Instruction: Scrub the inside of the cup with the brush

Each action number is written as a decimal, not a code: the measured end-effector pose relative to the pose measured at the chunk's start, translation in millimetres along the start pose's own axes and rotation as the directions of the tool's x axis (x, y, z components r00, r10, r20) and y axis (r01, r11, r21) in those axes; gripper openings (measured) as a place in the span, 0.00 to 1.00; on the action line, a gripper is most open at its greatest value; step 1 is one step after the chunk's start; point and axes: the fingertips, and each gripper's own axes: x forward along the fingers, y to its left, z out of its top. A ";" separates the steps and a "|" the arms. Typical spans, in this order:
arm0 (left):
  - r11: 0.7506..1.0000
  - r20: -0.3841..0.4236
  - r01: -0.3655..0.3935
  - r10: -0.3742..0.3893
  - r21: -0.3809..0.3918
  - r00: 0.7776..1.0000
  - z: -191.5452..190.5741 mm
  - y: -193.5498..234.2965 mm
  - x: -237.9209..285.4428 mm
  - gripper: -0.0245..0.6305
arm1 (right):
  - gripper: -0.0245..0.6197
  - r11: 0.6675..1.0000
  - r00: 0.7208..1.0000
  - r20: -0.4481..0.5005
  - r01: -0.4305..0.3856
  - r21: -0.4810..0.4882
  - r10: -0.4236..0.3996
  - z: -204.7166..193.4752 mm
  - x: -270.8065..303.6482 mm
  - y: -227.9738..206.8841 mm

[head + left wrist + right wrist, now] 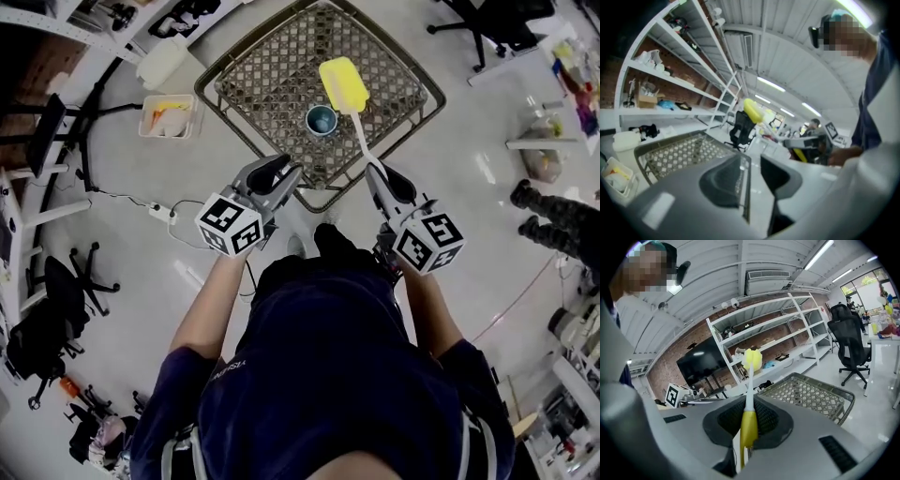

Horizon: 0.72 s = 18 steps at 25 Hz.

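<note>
A small blue cup [321,119] stands upright near the middle of a square woven-top table [272,66]. The brush has a yellow head [343,84] on a thin white stem, and hovers over the table just right of and beyond the cup. My right gripper [377,172] is shut on the brush's yellow handle [748,427], with the head [752,359] pointing away from it. My left gripper [284,172] hangs at the table's near edge, left of the right one. Its jaws stand a little apart with nothing between them [752,161]. The cup does not show in either gripper view.
A clear plastic bin [169,116] with orange and yellow contents sits on the floor left of the table, a white container [169,61] beyond it. A power strip [161,213] and cable lie at the left. Office chairs [56,309] and shelving [670,79] stand around; another person's shoes [553,220] at right.
</note>
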 end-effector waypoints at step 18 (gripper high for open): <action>0.967 -0.196 -0.066 0.116 0.247 0.974 -96.4 92.8 125.6 0.68 | 0.09 0.999 0.990 -0.136 -0.025 0.039 0.030 -32.6 38.6 -78.6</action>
